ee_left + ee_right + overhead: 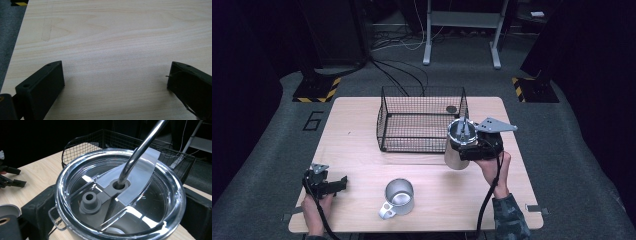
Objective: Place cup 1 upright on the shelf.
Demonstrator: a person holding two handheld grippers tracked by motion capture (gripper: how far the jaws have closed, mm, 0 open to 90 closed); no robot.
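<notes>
The right gripper [468, 145] is clamping a steel tumbler [120, 202], lidded and strawed, between its jaws, just beside the wire basket [422, 120]; basketing it seems undone. The left gripper [328, 184] is idling, jaws spread over bare table [112, 50]. A steel mug [399, 197] is waiting.

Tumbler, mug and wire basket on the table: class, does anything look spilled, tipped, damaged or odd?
Nothing stands out. The tumbler is upright in the right gripper, lid on; the mug stands upright; the wire basket sits square.
</notes>
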